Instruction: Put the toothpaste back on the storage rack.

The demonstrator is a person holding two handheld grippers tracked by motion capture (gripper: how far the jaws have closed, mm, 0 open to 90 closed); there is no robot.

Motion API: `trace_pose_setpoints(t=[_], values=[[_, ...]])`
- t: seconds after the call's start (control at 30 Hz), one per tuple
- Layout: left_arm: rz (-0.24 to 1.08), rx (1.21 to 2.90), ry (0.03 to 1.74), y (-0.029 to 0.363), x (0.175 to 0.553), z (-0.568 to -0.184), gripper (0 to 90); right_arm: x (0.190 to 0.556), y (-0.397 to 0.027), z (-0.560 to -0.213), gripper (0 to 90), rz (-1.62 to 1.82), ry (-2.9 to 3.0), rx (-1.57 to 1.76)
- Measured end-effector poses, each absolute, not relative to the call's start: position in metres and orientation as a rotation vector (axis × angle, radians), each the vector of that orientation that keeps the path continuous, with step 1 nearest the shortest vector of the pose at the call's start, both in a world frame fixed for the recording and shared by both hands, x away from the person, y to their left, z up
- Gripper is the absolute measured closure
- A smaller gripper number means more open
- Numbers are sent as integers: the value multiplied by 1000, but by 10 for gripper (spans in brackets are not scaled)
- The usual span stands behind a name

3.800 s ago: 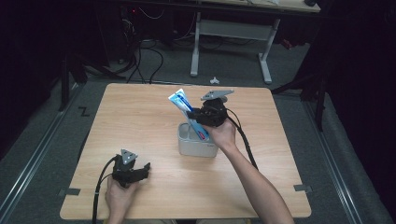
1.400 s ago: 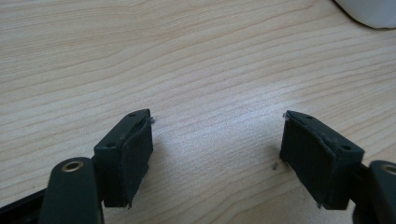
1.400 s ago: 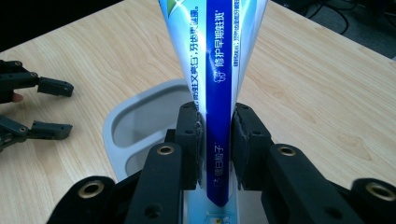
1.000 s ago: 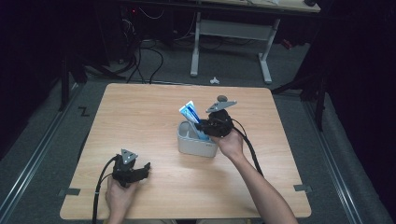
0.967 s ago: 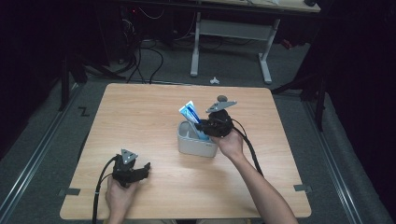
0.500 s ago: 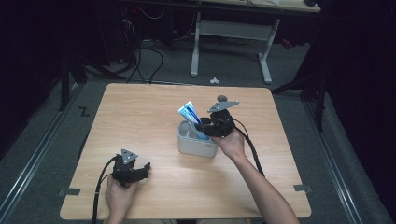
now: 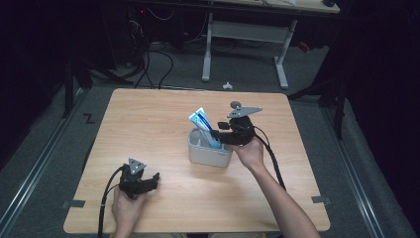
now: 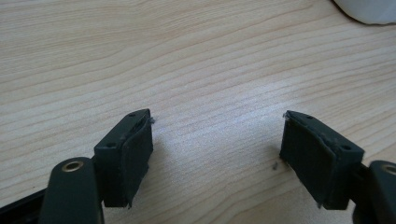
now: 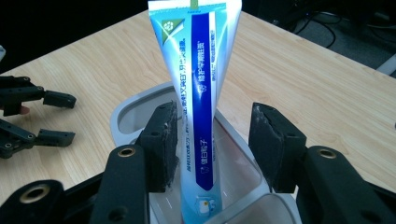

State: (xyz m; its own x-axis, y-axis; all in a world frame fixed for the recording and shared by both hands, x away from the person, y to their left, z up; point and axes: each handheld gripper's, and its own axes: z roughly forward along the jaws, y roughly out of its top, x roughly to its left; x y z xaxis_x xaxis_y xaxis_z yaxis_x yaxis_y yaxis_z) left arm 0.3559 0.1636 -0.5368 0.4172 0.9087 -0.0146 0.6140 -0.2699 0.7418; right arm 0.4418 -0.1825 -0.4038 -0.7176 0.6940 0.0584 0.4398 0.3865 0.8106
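A blue and white toothpaste tube [image 7: 202,123] stands tilted in a pale grey holder [image 7: 208,156] near the middle of the wooden table [image 7: 148,119]. My right gripper [image 7: 218,136] is at the holder's right rim. In the right gripper view its jaws are open on either side of the tube [image 9: 201,93], above the holder [image 9: 126,109]; the left pad [image 9: 161,144] is close against the tube, and the right pad stands apart from it. My left gripper [image 7: 154,178] rests open on the table at the front left, with bare wood between its pads [image 8: 126,158].
The left gripper [image 9: 32,116] lies off to the left in the right gripper view. A corner of the holder [image 8: 369,7] shows at the top right of the left gripper view. Behind the table stand a desk's metal legs [image 7: 280,59] and floor cables [image 7: 148,59].
The tube, held high and tilted 3.8 s ago, has come down into the holder. In the last second my right gripper barely shifted. The left gripper has stayed put.
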Motion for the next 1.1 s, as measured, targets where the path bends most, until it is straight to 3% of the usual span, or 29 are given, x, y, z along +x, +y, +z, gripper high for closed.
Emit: trace_pose_setpoints(t=[1.1], values=[[554, 1993, 1288, 164, 356, -537, 258, 421, -227, -392, 520, 1308, 2252, 1066]])
